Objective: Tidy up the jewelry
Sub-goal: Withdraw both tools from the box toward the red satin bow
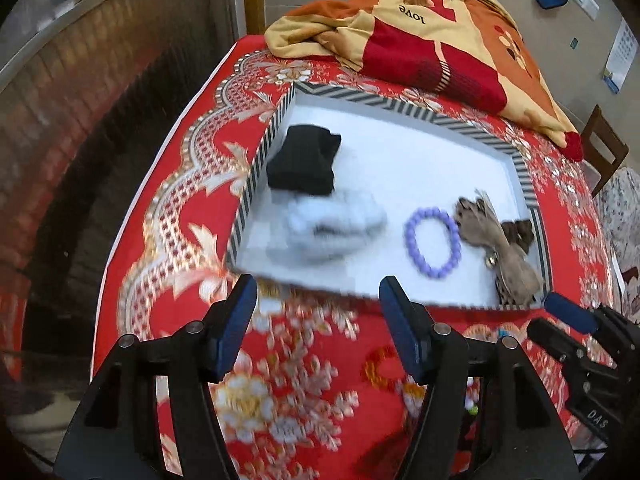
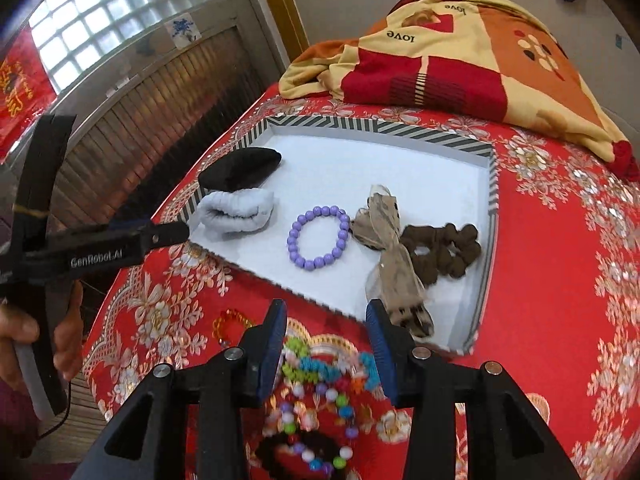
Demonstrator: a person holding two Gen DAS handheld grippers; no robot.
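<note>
A white tray with a striped rim (image 1: 264, 148) (image 2: 360, 126) lies on the red cloth. In it are a black scrunchie (image 1: 304, 164) (image 2: 240, 168), a pale grey scrunchie (image 1: 324, 228) (image 2: 236, 212), a purple bead bracelet (image 1: 432, 242) (image 2: 318, 236), a beige ribbon bow (image 1: 496, 236) (image 2: 390, 256) and a brown scrunchie (image 2: 444, 250). My left gripper (image 1: 316, 324) is open and empty in front of the tray; it shows from the side in the right wrist view (image 2: 168, 232). My right gripper (image 2: 326, 344) is open above colourful bead bracelets (image 2: 316, 400) and a green-blue scrunchie (image 2: 320, 364) on the cloth.
A folded red and yellow blanket (image 1: 432, 36) (image 2: 460, 52) lies behind the tray. An orange bead bracelet (image 2: 230, 322) lies on the cloth left of the right gripper. The table edge drops off at the left, beside a slatted wall (image 2: 160, 92).
</note>
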